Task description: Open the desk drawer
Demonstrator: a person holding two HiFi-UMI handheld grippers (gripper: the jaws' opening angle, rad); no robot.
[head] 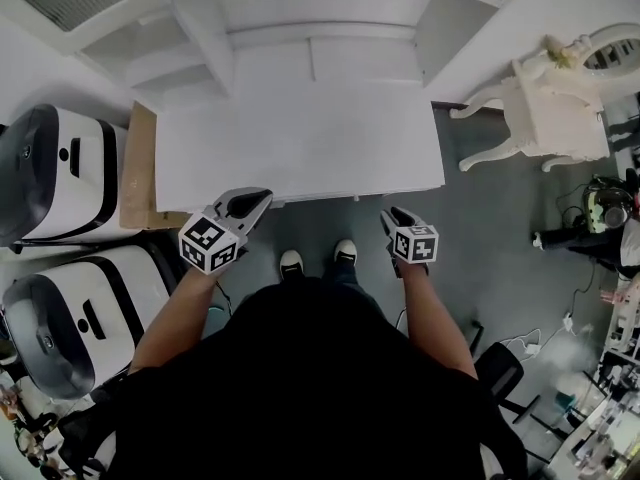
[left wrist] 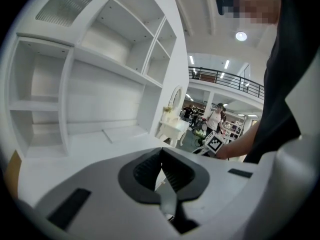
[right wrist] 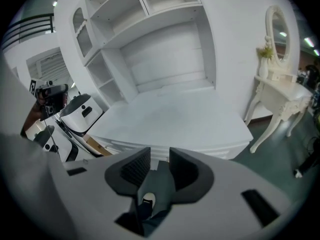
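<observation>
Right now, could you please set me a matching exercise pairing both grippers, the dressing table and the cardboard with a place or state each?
Things:
1. left gripper
2. right gripper
3. dressing table
4. cardboard

Places or states:
A. to the right of the desk
B. jaws apart, nothing between them
C. against the desk's left side
D. jaw tips together

Pairs: 1-D, 2-B, 3-A, 4-C.
</observation>
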